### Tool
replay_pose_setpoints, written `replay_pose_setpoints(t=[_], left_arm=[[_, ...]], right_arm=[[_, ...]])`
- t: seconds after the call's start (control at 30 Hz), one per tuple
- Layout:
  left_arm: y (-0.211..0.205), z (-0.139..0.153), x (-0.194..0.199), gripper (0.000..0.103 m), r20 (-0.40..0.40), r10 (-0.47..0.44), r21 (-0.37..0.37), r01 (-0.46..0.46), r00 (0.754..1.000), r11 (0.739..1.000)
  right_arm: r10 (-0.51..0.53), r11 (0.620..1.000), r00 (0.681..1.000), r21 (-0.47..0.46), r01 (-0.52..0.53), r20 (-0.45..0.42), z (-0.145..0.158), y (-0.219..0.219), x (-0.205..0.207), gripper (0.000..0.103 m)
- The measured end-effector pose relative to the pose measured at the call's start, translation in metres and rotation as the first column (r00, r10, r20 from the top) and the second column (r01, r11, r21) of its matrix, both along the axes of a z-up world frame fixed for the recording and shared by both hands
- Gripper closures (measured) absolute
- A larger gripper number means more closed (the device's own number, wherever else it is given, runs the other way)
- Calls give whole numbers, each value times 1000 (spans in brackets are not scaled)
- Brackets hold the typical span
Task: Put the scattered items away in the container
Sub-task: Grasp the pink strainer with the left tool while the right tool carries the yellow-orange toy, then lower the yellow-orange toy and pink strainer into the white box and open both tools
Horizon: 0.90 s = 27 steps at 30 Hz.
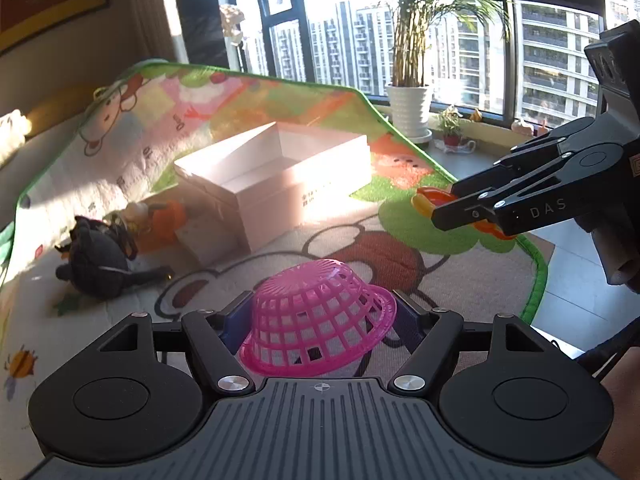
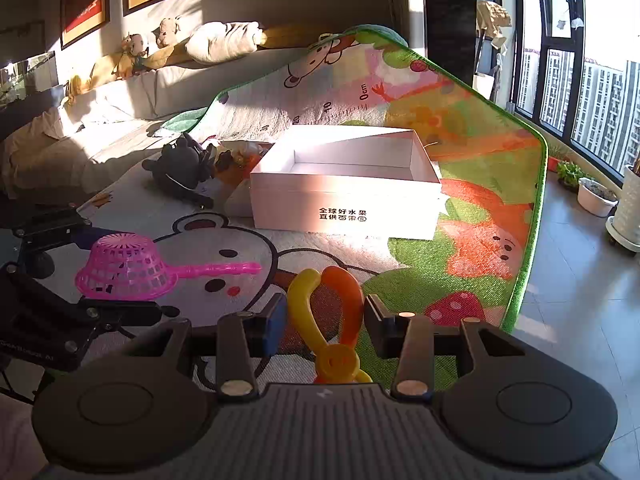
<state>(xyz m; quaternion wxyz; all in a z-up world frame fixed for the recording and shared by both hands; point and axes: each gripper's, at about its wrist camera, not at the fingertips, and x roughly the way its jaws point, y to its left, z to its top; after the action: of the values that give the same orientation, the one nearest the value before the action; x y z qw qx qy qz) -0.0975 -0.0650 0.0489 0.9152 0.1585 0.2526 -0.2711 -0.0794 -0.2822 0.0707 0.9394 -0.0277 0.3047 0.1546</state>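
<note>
A pink plastic sieve (image 1: 320,312) sits upside down between the blue pads of my left gripper (image 1: 322,322), which is shut on its bowl just above the mat. In the right wrist view the pink sieve (image 2: 124,268) shows at the left with its handle pointing right. My right gripper (image 2: 326,320) is shut on yellow-and-orange toy tongs (image 2: 324,300), one arm against each pad. The right gripper (image 1: 448,208) shows at the right of the left wrist view with the toy tongs (image 1: 426,200). The open white box (image 1: 272,176) (image 2: 344,196) stands ahead and looks empty.
A black plush toy (image 1: 96,256) (image 2: 180,164), an orange toy (image 1: 168,216) and a small white box (image 1: 196,240) lie left of the container on the cartoon play mat (image 2: 472,184). Potted plants (image 1: 408,108) line the window. A sofa with cushions (image 2: 224,42) is behind.
</note>
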Motion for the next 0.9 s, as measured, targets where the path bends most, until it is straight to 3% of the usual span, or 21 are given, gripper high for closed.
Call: replay_pose_setpoints(t=[0.1, 0.23, 0.4, 0.43, 0.5, 0.53, 0.67, 0.77, 0.9], left_arm=[[-7, 26, 6, 27, 93, -16, 14, 15, 996, 1000], [-23, 54, 49, 27, 196, -15, 22, 11, 980, 1000], [-47, 77, 129, 28, 296, 5, -17, 0, 955, 1000], [-52, 79, 146, 20, 305, 10, -27, -2, 952, 1000], [-54, 83, 179, 9, 260, 24, -63, -8, 965, 998], [-49, 85, 191, 8, 229, 39, -96, -18, 973, 995], [-14, 85, 211, 5, 156, 115, -188, -85, 981, 979], [14, 73, 206, 4, 118, 176, -186, -153, 977, 971], [40, 46, 177, 2, 40, 154, -177, -144, 987, 974]], right_arm=[[1, 999, 1000, 43, -2, 22, 19, -8, 9, 61], [12, 993, 997, 119, -22, 82, 60, -15, 48, 61], [-34, 987, 991, 158, 13, 132, 102, -13, 137, 61], [-41, 985, 990, 172, 18, 131, 106, -13, 155, 59], [-90, 980, 989, 186, 67, 116, 110, -15, 189, 44], [-128, 976, 985, 192, 104, 119, 110, -16, 200, 38], [-144, 974, 982, 196, 118, 126, 98, -20, 210, 38], [-142, 979, 982, 162, 121, 126, 79, -17, 205, 38], [-78, 997, 986, 38, 73, 145, 54, 6, 182, 38]])
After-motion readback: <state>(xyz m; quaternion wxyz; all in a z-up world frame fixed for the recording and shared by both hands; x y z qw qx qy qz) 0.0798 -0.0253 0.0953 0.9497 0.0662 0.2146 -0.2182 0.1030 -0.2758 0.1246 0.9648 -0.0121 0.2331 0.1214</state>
